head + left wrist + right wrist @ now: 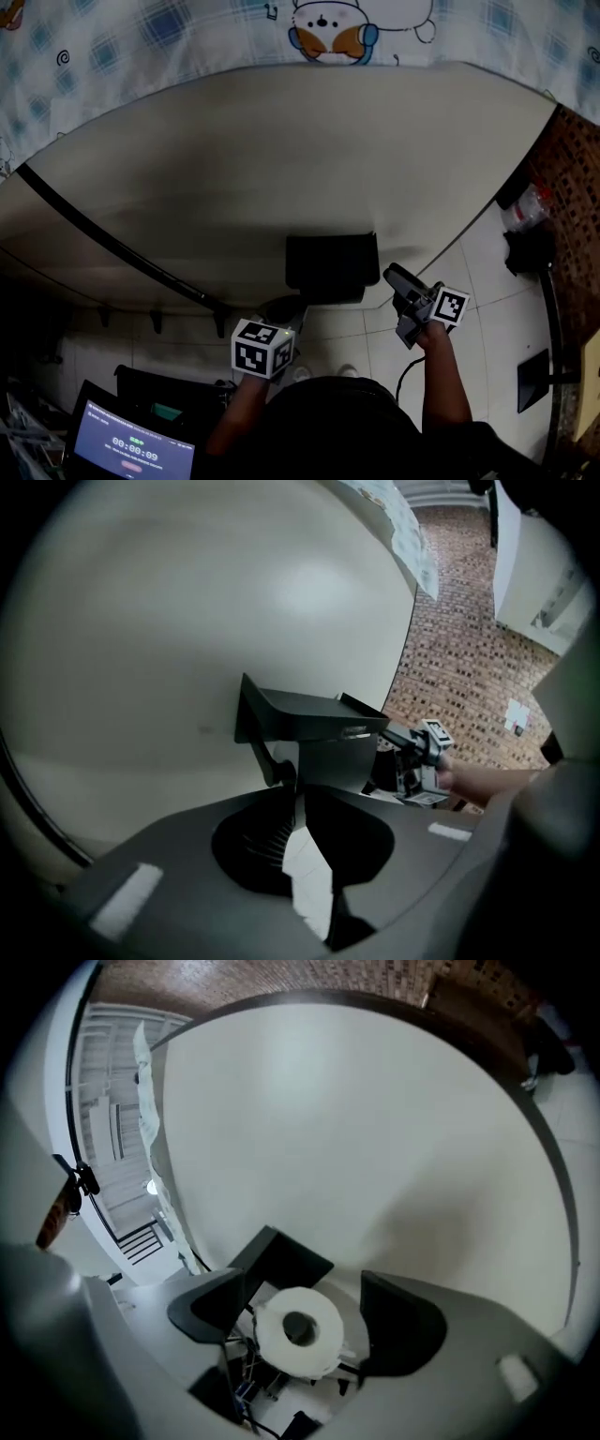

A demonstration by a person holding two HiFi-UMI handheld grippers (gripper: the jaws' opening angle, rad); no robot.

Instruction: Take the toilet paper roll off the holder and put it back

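Observation:
The white toilet paper roll [298,1330] hangs end-on under the black holder [278,1262] on the pale wall. My right gripper [305,1324] is open, with one jaw on each side of the roll and the left one close to it. In the head view the holder [328,261] hides the roll, and the right gripper [394,277] reaches in from its right. My left gripper [279,315] sits just below and left of the holder. In the left gripper view its jaws [300,794] meet at the tips with nothing held, just short of the holder [309,710].
A black rail [112,246] runs slantwise along the wall at the left. White floor tiles [487,281] lie below the wall. A laptop screen [131,450] glows at the bottom left. Dark objects [530,248] stand at the right beside a brick-patterned surface [572,169].

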